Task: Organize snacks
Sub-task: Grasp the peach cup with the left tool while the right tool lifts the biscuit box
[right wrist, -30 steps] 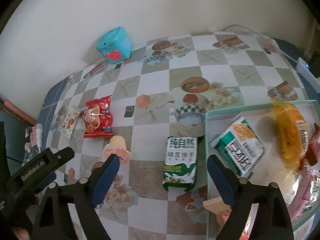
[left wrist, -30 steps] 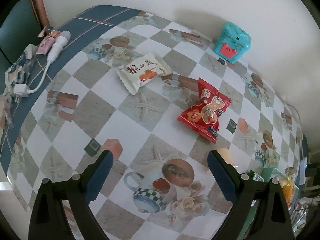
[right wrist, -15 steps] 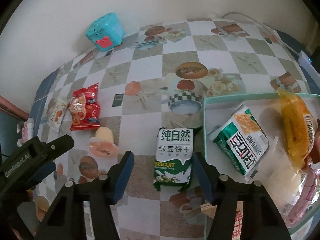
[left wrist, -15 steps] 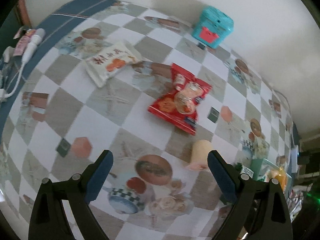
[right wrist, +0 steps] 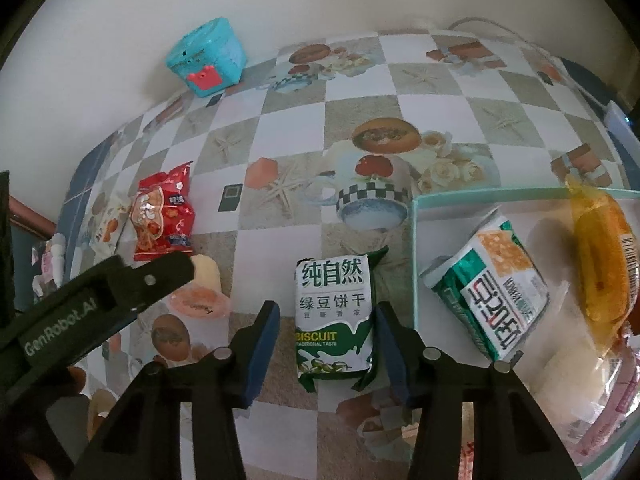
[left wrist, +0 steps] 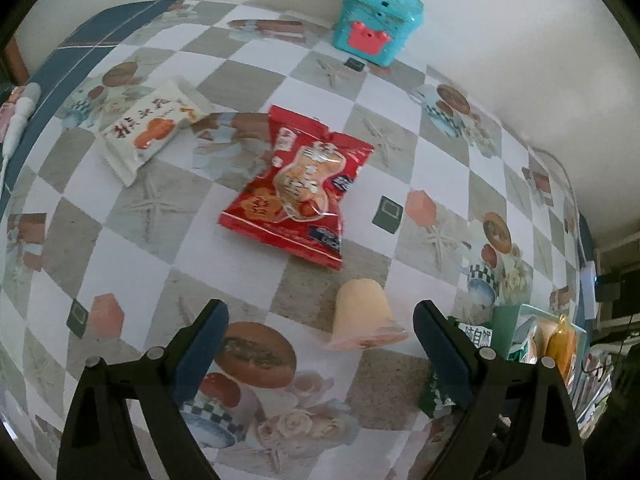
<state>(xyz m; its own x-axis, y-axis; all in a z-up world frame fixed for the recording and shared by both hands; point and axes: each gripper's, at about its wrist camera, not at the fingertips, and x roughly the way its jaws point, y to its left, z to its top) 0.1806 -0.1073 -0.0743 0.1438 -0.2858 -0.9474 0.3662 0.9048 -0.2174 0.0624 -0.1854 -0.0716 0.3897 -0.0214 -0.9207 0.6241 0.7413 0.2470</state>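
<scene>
A green and white biscuit pack (right wrist: pixel 334 312) lies on the checked tablecloth, just left of the teal-rimmed tray (right wrist: pixel 414 240). My right gripper (right wrist: pixel 326 312) straddles the pack and its jaws are closing. The right pad is at the pack's edge, while a small gap shows at the left pad. My left gripper (left wrist: pixel 320 312) stands wide, its jaws closing slightly. A peach jelly cup (left wrist: pixel 362 314) lies on its side between its fingertips, nearer the right one. A red snack bag (left wrist: pixel 304 184) and a white snack pack (left wrist: pixel 148 128) lie farther off.
The tray holds a green cracker pack (right wrist: pixel 492 300), an orange bag (right wrist: pixel 604 256) and other wrappers. A teal box (left wrist: pixel 376 24) stands by the wall. A white cable and small bottles (left wrist: pixel 18 112) lie at the table's left edge. One left gripper finger (right wrist: pixel 160 276) crosses the right wrist view.
The right jaws have narrowed around the biscuit pack as the gripper sank slightly. The left gripper has shifted right along the table, bringing the jelly cup between its fingers.
</scene>
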